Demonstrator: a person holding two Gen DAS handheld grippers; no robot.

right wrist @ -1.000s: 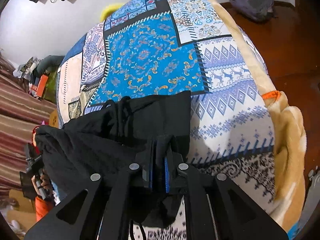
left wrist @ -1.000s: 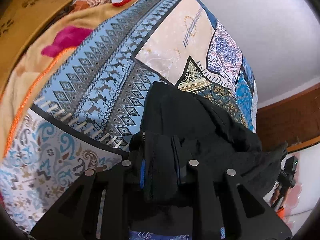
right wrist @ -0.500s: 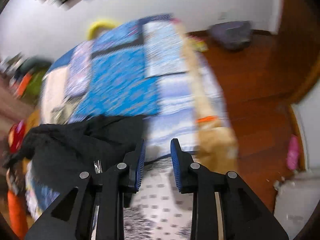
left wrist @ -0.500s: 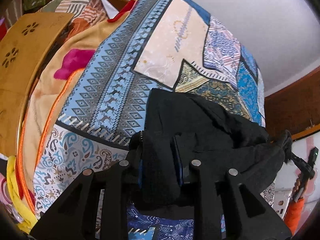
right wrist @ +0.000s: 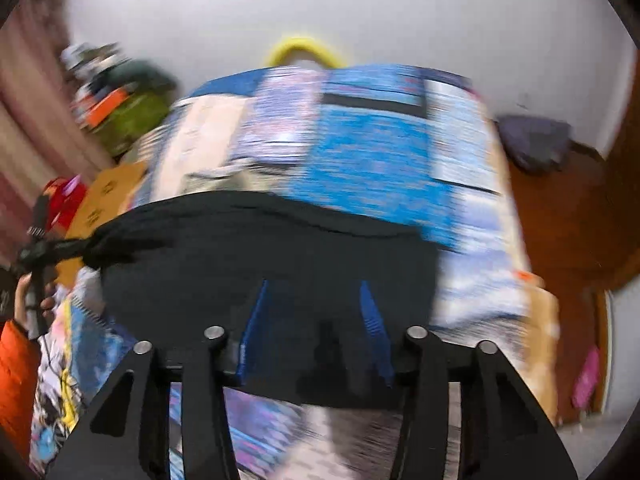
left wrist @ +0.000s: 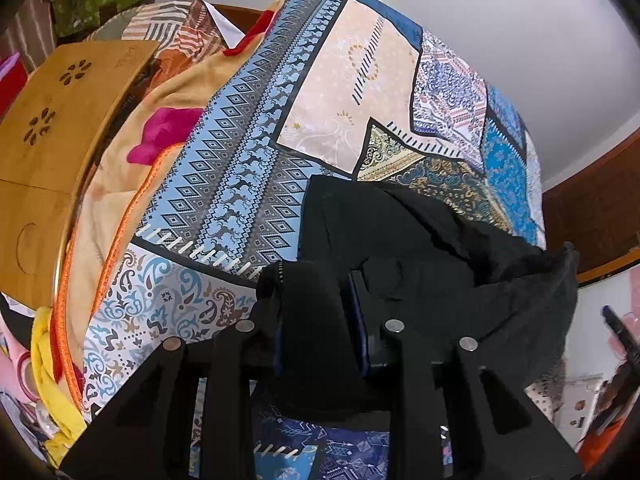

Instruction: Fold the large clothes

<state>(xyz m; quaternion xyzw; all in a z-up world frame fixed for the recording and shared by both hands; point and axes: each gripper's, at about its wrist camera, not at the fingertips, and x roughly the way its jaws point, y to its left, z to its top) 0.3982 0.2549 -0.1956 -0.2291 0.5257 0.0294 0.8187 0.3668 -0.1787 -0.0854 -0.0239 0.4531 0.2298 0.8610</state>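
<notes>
A black garment (left wrist: pixel 420 240) lies crumpled on the patchwork bed cover (left wrist: pixel 248 168). My left gripper (left wrist: pixel 318 316) is shut on a thick fold at the garment's near edge, and the cloth hangs down between its blue pads. The right wrist view is smeared by motion. In it my right gripper (right wrist: pixel 314 320) hovers over the black garment (right wrist: pixel 260 248). Its jaws are opening, and its blue pads (right wrist: pixel 256 320) stand well apart and press on nothing. At that view's left edge a hand in an orange sleeve (right wrist: pixel 16 360) holds the other gripper, with a corner of the garment pulled toward it.
A wooden lap table (left wrist: pixel 52 140) and a tan blanket with orange piping (left wrist: pixel 120 200) lie along the bed's left side. Right of the bed is a dark wooden floor (right wrist: pixel 568 220) with a grey bag (right wrist: pixel 536 144). Boxes and clutter (right wrist: pixel 120 108) stand by the far wall.
My right gripper let go of the black garment, opened and swung fast, and now points over the garment. The left gripper has risen a little with the fold still in it.
</notes>
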